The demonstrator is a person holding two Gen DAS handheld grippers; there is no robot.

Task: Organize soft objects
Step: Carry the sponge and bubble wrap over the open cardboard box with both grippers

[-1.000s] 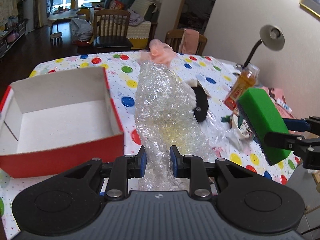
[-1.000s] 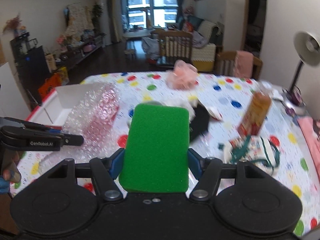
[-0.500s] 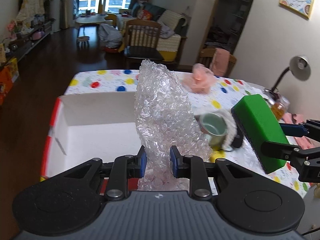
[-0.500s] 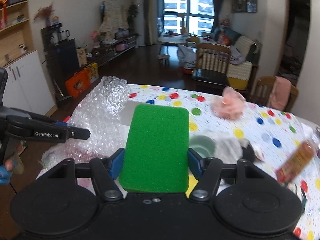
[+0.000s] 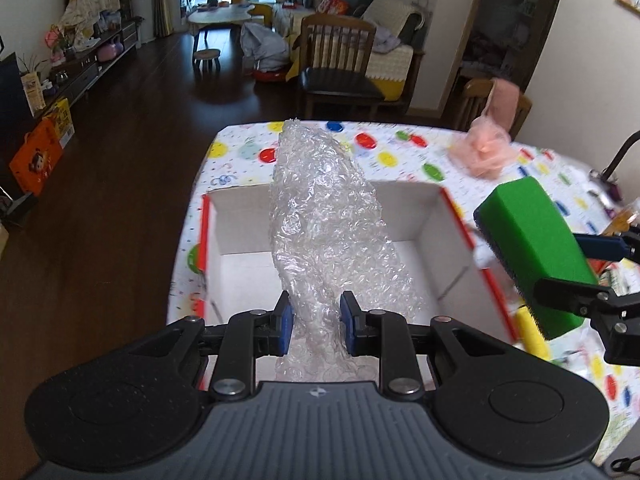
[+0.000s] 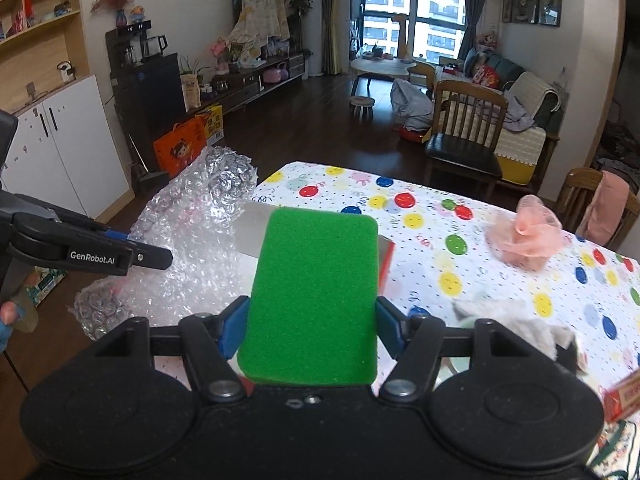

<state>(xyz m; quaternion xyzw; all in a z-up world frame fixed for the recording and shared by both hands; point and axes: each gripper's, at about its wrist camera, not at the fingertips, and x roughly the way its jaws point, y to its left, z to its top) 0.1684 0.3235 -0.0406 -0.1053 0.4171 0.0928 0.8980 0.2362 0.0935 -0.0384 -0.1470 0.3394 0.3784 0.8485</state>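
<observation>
"GenRobot.AI" label on left tool (image 6: 160, 258) gripping bubble wrap (image 5: 324, 232); other writing illegible.

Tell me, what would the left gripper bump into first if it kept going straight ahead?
Probably the box. The left gripper, shut on bubble wrap, points over its open top, so the wrap likely touches the far wall first. Depth is unclear.

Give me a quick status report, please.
Left tongs shut on bubble wrap above box. Right tongs shut on green sponge. Nothing blocking.
</observation>
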